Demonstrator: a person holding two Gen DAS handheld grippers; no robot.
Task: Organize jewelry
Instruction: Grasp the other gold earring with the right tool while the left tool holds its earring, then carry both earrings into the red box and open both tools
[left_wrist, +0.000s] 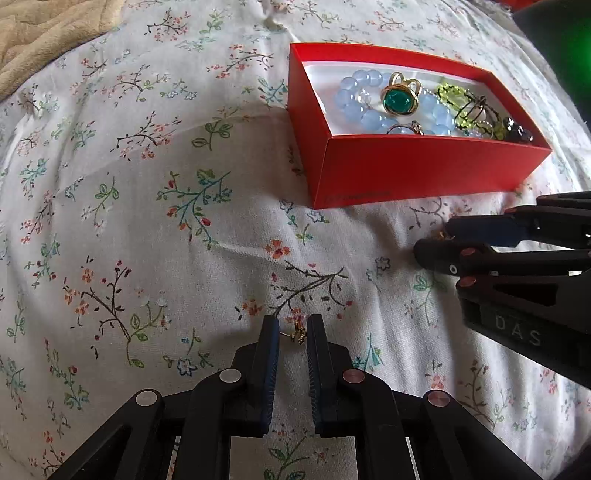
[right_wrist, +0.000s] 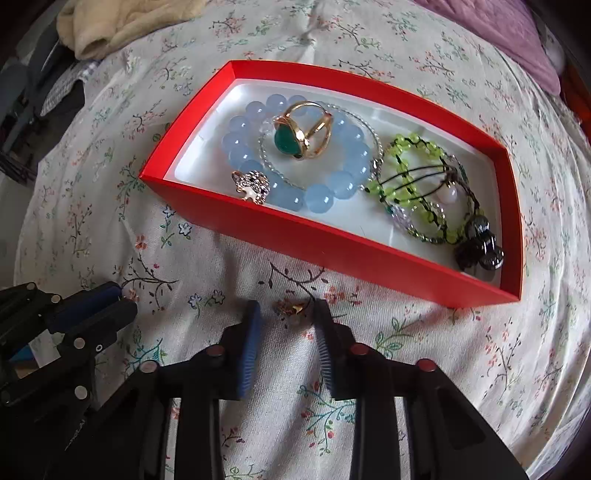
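Observation:
A red box (left_wrist: 424, 173) (right_wrist: 295, 236) lies on the floral bedsheet and holds a blue bead bracelet (right_wrist: 332, 184), a gold ring with a green stone (right_wrist: 301, 133), a green bead bracelet (right_wrist: 402, 155), a sparkly charm (right_wrist: 255, 186) and dark beads (right_wrist: 480, 247). My left gripper (left_wrist: 290, 332) is open around a small gold earring (left_wrist: 297, 336) on the sheet. My right gripper (right_wrist: 286, 314) is open around another small gold piece (right_wrist: 291, 307) just in front of the box. The right gripper also shows in the left wrist view (left_wrist: 434, 236), and the left gripper shows in the right wrist view (right_wrist: 122, 299).
A beige blanket (left_wrist: 40, 33) (right_wrist: 122, 22) lies at the far left. A purple cloth (right_wrist: 509, 33) lies at the far right. The sheet (left_wrist: 147, 221) is soft and wrinkled.

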